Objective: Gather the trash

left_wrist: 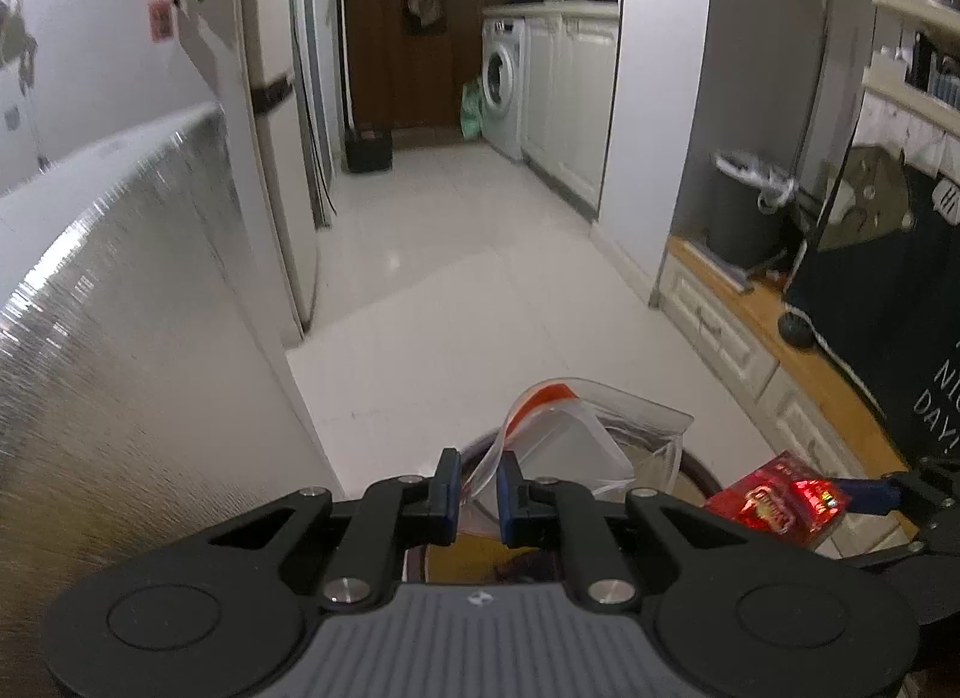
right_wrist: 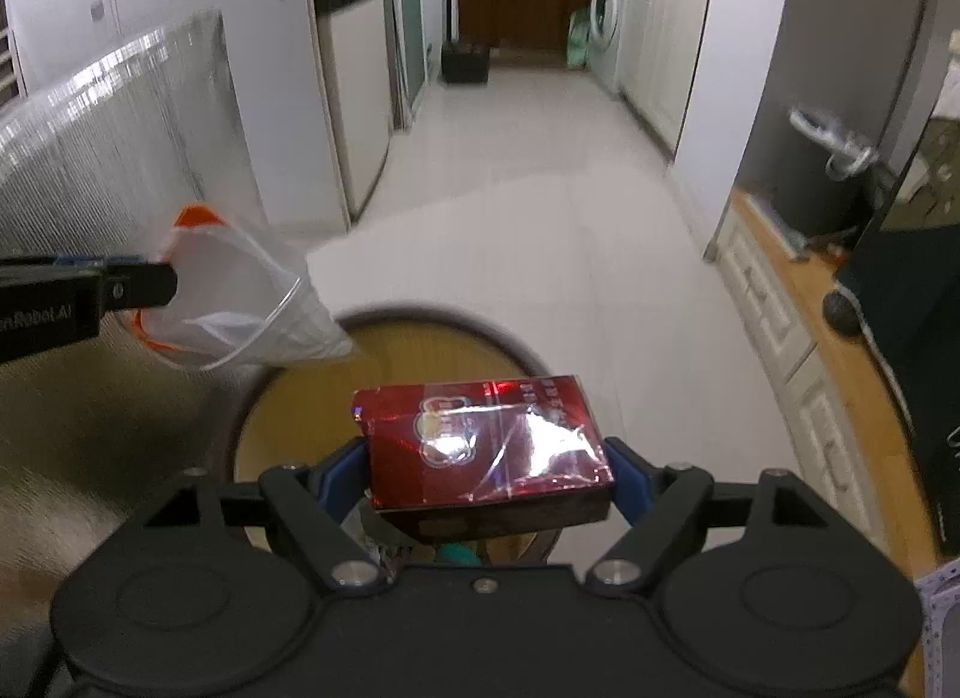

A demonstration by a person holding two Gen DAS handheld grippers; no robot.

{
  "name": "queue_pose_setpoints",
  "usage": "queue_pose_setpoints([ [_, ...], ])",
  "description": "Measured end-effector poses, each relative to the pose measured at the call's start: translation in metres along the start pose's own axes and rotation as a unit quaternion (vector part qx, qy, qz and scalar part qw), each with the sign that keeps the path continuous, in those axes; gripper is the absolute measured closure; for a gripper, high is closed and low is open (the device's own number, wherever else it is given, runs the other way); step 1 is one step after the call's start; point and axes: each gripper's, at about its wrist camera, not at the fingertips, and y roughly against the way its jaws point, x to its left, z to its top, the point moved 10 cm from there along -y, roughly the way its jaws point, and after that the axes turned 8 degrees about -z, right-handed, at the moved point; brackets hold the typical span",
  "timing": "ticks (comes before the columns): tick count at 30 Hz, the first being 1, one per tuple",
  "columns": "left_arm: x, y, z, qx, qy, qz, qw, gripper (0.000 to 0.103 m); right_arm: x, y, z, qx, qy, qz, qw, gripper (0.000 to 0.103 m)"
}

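I note my left gripper (left_wrist: 478, 488) clamped on a clear plastic bag (left_wrist: 576, 446) (orange-edged) above the round bin (right_wrist: 384, 362); my right gripper (right_wrist: 486, 473) grips a red box (right_wrist: 486, 446) over it too.

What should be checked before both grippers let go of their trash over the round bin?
1. Left gripper pinches the clear plastic bag: ok.
2. Right gripper clamps the red box on both sides: ok.
3. Round bin opening lies below the red box: ok.
4. Clear plastic bag fully over the opening: cannot tell; in the right wrist view it hangs near the rim.
5. Room left inside the bin: cannot tell; only some items show at the bottom.
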Motion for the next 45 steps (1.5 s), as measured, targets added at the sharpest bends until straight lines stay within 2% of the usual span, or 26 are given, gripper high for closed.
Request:
queue_pose_setpoints([
  [8, 0.01, -0.038, -0.019, 0.044, 0.017, -0.015, 0.9988, 0.09, 0.019, -0.047, -0.013, 0.056, 0.053, 0.018, 0.997, 0.02],
  [17, 0.013, -0.065, -0.032, 0.077, 0.031, -0.033, 0.996, 0.09, 0.034, -0.074, -0.019, 0.094, 0.114, 0.043, 0.988, 0.019],
  [22, 0.014, -0.077, -0.036, 0.09, 0.033, -0.036, 0.9947, 0.09, 0.039, -0.082, -0.028, 0.121, 0.154, 0.059, 0.979, 0.016],
  [24, 0.013, -0.081, -0.037, 0.095, 0.035, -0.038, 0.9942, 0.09, 0.038, -0.085, -0.03, 0.132, 0.155, 0.063, 0.977, 0.012],
  [26, 0.013, -0.084, -0.039, 0.1, 0.034, -0.039, 0.9936, 0.09, 0.037, -0.086, -0.031, 0.135, 0.162, 0.064, 0.975, 0.006],
  [36, -0.001, -0.105, -0.042, 0.127, 0.027, -0.055, 0.99, 0.089, 0.033, -0.074, -0.038, 0.137, 0.189, 0.08, 0.969, 0.0],
  [42, -0.013, -0.111, -0.033, 0.134, 0.014, -0.074, 0.9881, 0.081, 0.03, -0.07, -0.037, 0.135, 0.191, 0.08, 0.969, 0.0],
  [44, -0.019, -0.114, -0.033, 0.142, 0.007, -0.075, 0.987, 0.065, 0.028, -0.068, -0.036, 0.134, 0.188, 0.08, 0.97, 0.0],
  [45, -0.02, -0.115, -0.035, 0.146, 0.002, -0.075, 0.9864, 0.061, 0.027, -0.067, -0.036, 0.133, 0.188, 0.08, 0.97, 0.0],
])
